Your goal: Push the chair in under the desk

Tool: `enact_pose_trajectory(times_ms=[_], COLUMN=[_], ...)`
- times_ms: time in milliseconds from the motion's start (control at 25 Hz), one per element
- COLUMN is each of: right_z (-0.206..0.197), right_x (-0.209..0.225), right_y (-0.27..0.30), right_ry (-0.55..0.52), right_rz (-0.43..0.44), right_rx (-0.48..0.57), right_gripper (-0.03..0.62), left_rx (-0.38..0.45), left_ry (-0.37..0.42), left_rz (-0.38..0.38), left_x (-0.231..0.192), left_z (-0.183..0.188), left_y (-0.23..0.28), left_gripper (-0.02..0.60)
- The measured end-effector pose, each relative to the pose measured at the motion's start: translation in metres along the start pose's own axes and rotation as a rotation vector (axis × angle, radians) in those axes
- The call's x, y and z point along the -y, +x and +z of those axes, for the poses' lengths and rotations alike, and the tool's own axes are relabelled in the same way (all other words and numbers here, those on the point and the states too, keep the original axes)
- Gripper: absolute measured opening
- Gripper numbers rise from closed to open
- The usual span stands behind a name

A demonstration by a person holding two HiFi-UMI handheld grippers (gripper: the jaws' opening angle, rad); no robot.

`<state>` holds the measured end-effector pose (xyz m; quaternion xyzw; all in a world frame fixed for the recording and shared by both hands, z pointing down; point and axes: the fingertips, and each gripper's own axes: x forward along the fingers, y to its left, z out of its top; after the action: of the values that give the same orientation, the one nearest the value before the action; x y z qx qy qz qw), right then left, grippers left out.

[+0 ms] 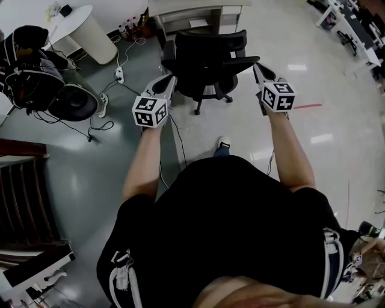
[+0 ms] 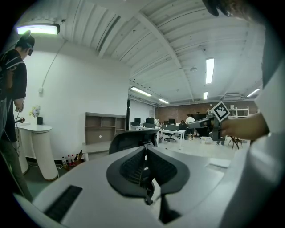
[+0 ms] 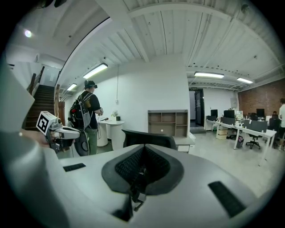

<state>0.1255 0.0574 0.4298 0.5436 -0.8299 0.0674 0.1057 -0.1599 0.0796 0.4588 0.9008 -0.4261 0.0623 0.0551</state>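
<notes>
black mesh-backed chair (image 1: 207,63) on casters

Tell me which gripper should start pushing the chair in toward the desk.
Right, marginally: the right gripper, shut, has the chair's backrest dead ahead, while the left gripper, also shut, sees it slightly off-centre.

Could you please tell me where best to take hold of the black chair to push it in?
Probably the chair by the top edge of its backrest, coming from behind: the backrest stands upright facing away from the desk, so a push there drives it straight in.
</notes>
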Motion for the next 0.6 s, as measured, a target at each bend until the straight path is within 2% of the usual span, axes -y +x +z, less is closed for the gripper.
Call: enact_pose_trajectory(times_ms=[200, 600], right_z=[0.0, 0.023], right_x=[0.025, 0.098], right_y=[0.02, 0.101], right_ry=[0.022, 0.036], right_rz=[0.009, 0.047], right_rx=[0.006, 0.016], right_gripper=[-0.004, -0.005], left_rx=[-0.01, -0.017], left_ry=[0.022, 0.036], left_rz=[0.009, 0.073], left_x=[-0.003, -0.046], left_z=[0.009, 0.04], left_y=[0.026, 0.108], left_gripper=[0.025, 0.025])
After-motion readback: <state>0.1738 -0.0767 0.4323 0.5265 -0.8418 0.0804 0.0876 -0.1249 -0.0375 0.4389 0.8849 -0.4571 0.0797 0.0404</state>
